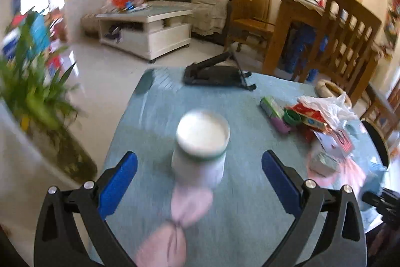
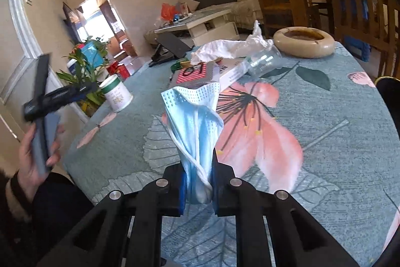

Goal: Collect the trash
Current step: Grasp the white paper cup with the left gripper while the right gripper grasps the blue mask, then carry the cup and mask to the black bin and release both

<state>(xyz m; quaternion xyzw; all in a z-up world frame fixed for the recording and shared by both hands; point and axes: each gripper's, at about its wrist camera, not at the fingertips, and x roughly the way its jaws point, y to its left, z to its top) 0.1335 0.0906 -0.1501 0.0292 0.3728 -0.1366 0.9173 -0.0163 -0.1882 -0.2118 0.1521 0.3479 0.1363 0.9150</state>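
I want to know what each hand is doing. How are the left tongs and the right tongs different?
The left tongs are wide open and empty, while the right tongs are shut on a blue face mask. The left tongs point at a white paper cup standing on the table; the right tongs hold the mask up above the flowered tablecloth. Both have blue pads on black arms.

I am seeing open bench (image 1: 155,116) around the paper cup (image 1: 201,149); a trash pile (image 1: 312,116) is crowding the right side
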